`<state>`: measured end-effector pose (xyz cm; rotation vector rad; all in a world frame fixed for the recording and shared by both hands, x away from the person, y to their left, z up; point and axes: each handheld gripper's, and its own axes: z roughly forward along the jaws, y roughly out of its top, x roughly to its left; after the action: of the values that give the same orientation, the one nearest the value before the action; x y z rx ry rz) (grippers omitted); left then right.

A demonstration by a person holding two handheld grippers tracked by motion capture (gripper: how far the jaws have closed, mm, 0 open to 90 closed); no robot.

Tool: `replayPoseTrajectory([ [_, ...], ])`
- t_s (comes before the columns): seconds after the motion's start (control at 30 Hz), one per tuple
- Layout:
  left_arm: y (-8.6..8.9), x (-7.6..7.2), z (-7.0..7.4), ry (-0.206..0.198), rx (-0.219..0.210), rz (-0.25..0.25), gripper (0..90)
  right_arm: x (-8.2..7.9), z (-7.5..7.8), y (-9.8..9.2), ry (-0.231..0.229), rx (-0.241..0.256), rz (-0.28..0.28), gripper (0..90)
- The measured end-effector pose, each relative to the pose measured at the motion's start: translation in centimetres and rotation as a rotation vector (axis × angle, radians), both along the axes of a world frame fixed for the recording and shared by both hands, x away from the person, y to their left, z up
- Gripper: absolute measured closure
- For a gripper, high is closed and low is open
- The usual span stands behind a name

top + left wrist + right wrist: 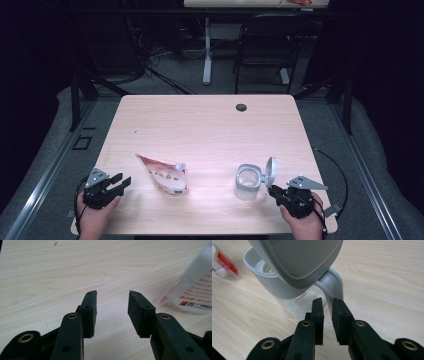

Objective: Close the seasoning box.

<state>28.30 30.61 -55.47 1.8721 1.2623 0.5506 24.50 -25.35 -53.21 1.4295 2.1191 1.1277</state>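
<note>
Two things await you: the grey jug, lid flipped up, lower right of centre on the desk, looks empty, and the snack pouch lies lower left, unpoured. Your right gripper is nearly closed by the handle, grasping nothing; your left gripper is open.

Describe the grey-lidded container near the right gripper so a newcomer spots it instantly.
On the light wooden table, look at the near right part, just ahead of the right gripper. There stands the container: a clear body with a grey rim, handle and flip lid standing open. Its neighbour to the left, a flat printed pouch, lies down.
</note>
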Motion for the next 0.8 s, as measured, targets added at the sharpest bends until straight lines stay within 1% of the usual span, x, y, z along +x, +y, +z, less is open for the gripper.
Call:
replayPoseTrajectory([
  [0.03, 0.1, 0.0, 0.0, 0.003, 0.006, -0.002, 59.4, 0.1, -0.1, 0.1, -0.004, 0.0, -0.004, 81.6],
  [0.1, 0.2, -0.1, 0.0, -0.001, 0.004, 0.004, 59.5, 0.2, -0.1, 0.0, 0.0, -0.001, -0.008, 83.0],
  [0.17, 0.3, -0.3, 0.0, 0.001, 0.008, 0.005, 59.5, 0.3, -0.1, -0.1, 0.009, 0.012, -0.004, 83.0],
  [0.37, 0.7, -0.6, 0.0, -0.002, 0.009, 0.017, 59.5, 0.7, 0.0, -0.3, 0.007, 0.014, -0.017, 83.4],
  [0.5, 0.8, -0.8, 0.0, -0.004, 0.005, 0.027, 59.5, 1.1, -0.1, -0.6, 0.006, 0.033, -0.025, 83.5],
  [0.8, 1.0, -1.0, -0.1, 0.001, 0.012, 0.032, 59.5, 3.0, -0.3, -1.1, -0.001, 0.046, -0.051, 83.9],
])
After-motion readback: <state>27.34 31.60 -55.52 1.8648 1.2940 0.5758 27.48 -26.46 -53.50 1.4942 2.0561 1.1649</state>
